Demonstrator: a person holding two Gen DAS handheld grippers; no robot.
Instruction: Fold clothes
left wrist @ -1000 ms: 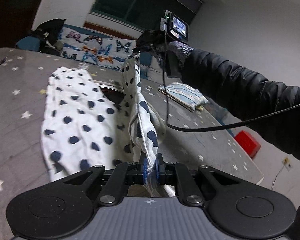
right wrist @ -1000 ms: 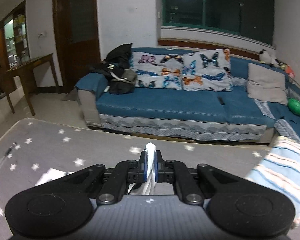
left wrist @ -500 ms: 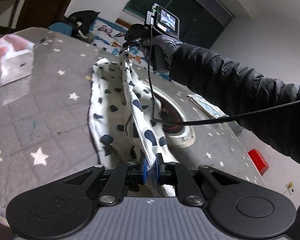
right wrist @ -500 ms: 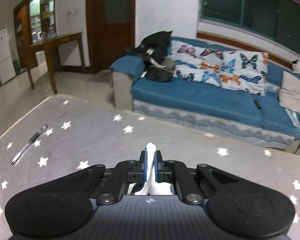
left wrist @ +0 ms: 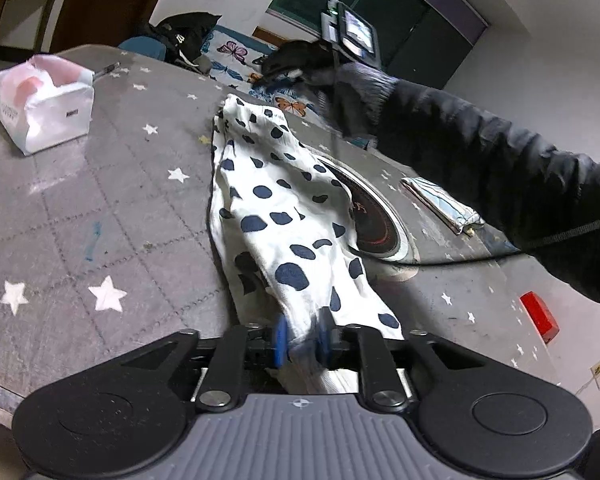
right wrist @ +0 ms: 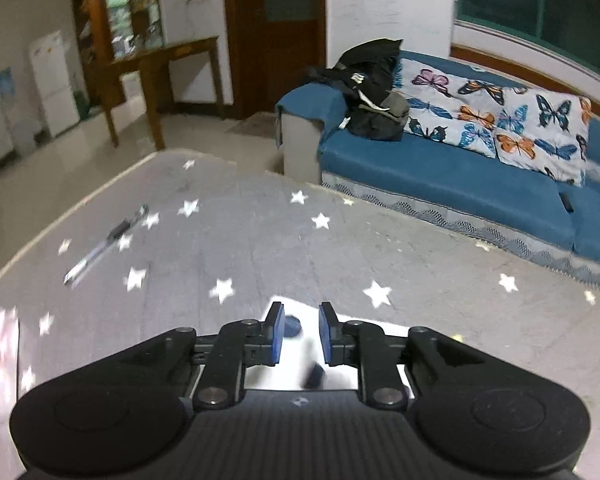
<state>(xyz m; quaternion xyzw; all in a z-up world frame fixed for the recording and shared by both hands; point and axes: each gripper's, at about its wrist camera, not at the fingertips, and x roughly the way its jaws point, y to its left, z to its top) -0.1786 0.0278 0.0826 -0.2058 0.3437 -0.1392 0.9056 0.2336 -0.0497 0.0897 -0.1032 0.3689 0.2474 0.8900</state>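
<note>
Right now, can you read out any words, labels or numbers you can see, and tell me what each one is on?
No text can be read.
Tissue pack: small dark print, too blurred.
Round plate under the dotted cloth: red marks, unreadable.
Black clothes on the sofa: pale logo, too small.

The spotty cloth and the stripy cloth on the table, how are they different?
The spotty cloth is white with dark blue dots; the stripy cloth has pale stripes. The spotty cloth looks much bigger and lies in a long, loose strip, while the stripy cloth is a small, neat folded bundle. The spotty cloth sits between the opening jaws of the left gripper; the stripy cloth lies untouched. Both rest on the grey starry table.
</note>
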